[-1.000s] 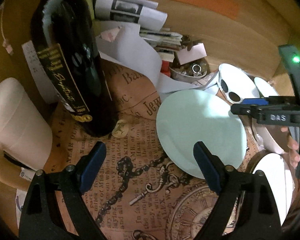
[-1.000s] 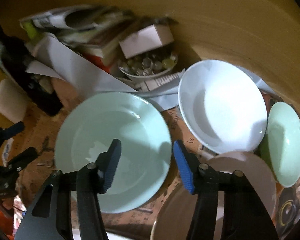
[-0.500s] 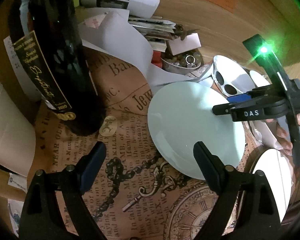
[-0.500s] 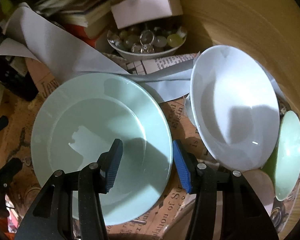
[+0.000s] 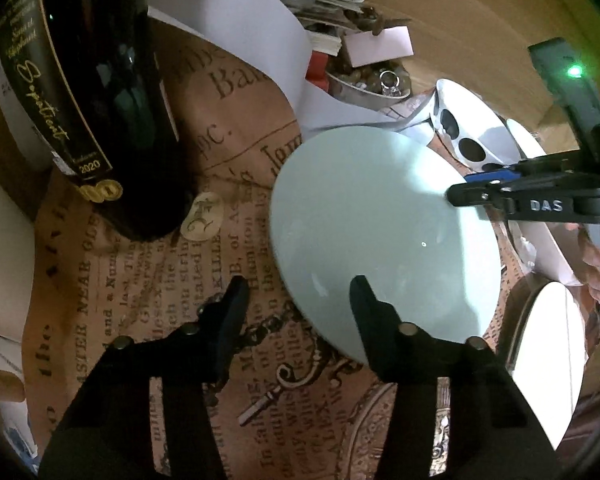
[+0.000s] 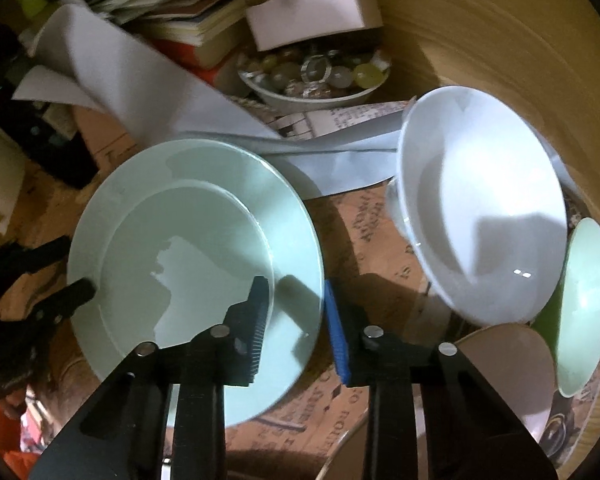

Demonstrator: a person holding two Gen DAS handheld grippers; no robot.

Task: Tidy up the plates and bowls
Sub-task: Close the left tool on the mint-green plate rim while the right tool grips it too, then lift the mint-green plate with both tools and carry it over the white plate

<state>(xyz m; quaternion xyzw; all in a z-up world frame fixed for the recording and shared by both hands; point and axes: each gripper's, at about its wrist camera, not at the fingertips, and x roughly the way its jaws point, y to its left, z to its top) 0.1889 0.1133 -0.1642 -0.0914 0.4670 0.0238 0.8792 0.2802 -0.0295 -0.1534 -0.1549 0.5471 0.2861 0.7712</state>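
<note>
The dark wine bottle [image 5: 100, 92] carries a black label with gold script that is hard to make out, and the year "2020" at the label's lower edge. The gripper [image 5: 540, 204] at the right edge of the left wrist view bears white letters "DAS" on its black body. The brown newspaper-print table cover [image 5: 220, 184] shows large type fragments such as "NEAR" and "KILLE"; the smaller print is too blurred to read.
</note>
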